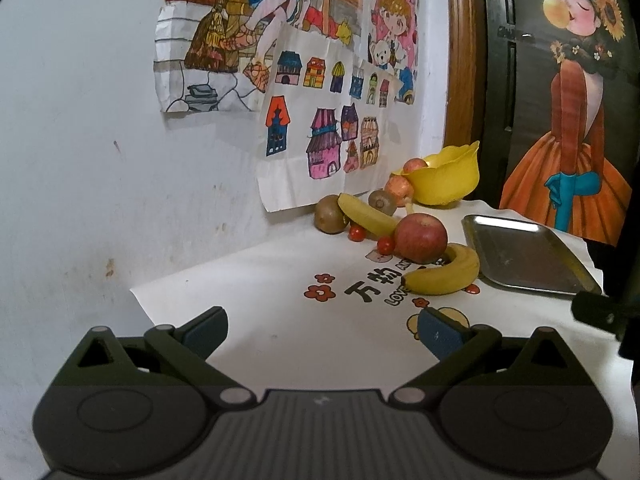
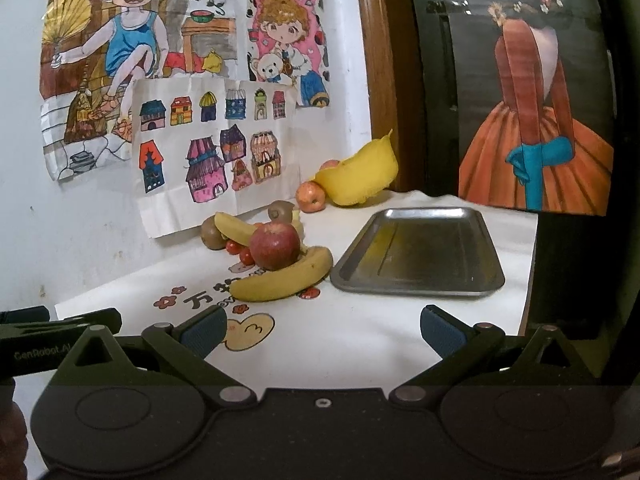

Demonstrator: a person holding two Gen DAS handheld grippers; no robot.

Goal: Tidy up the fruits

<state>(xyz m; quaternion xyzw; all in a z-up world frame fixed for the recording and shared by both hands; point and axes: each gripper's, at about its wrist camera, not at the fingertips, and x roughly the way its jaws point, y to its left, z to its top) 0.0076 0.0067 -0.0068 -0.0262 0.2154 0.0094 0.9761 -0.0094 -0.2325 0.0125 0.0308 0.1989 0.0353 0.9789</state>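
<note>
Fruit lies in a heap on the white cloth: a red apple [image 1: 421, 238] [image 2: 275, 246], a banana [image 1: 444, 276] [image 2: 284, 278] in front of it, a second banana [image 1: 366, 214] [image 2: 236, 230] behind, two kiwis [image 1: 330, 214] [image 1: 382, 201], cherry tomatoes [image 1: 357, 233], and another apple [image 2: 311, 196] by a yellow bowl [image 1: 446, 178] [image 2: 360, 176]. An empty metal tray [image 1: 524, 256] [image 2: 420, 252] sits to the right. My left gripper [image 1: 322, 334] and right gripper [image 2: 322, 332] both stand open, short of the fruit, holding nothing.
A white wall with children's drawings [image 1: 324, 120] rises behind the fruit. A wooden frame [image 1: 460, 60] and a dark panel with a painted figure [image 2: 532, 120] stand at the right. The other gripper's body [image 2: 40, 344] shows at the left edge of the right wrist view.
</note>
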